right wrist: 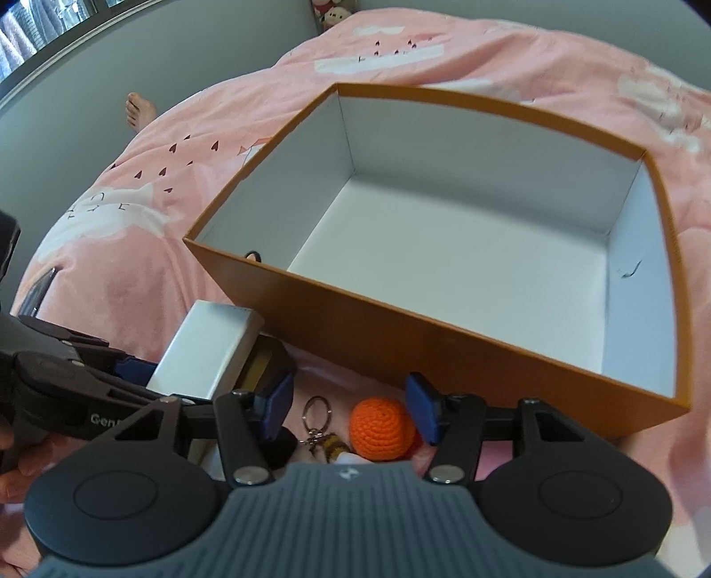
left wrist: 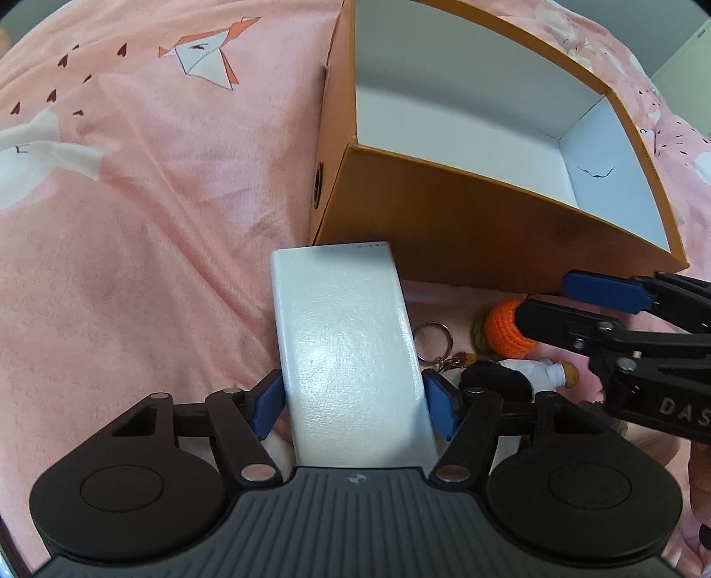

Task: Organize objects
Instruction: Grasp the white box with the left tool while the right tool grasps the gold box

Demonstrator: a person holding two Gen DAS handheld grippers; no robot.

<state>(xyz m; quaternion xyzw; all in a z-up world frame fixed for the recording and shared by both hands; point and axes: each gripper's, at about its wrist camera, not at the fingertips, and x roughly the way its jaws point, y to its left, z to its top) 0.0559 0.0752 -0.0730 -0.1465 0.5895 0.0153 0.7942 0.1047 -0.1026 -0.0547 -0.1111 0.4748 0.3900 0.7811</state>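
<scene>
My left gripper (left wrist: 353, 400) is shut on a white rectangular power bank (left wrist: 346, 347), held just in front of an open orange cardboard box (left wrist: 444, 209) with a white inside. The power bank also shows in the right wrist view (right wrist: 209, 351). My right gripper (right wrist: 349, 411) is open, its blue pads either side of an orange crocheted ball keychain (right wrist: 382, 429) that lies on the pink bedspread by the box's near wall. The ball (left wrist: 502, 329) lies beside a keyring (left wrist: 433, 340) and a small black and white plush (left wrist: 515, 375). The box (right wrist: 444, 338) holds nothing.
The pink bedspread (left wrist: 155, 244) with origami prints spreads left of the box. A dark object (right wrist: 271, 360) lies under the power bank. A bare foot (right wrist: 140, 109) shows at the bed's far edge, and plush toys (right wrist: 333, 13) sit by the grey wall.
</scene>
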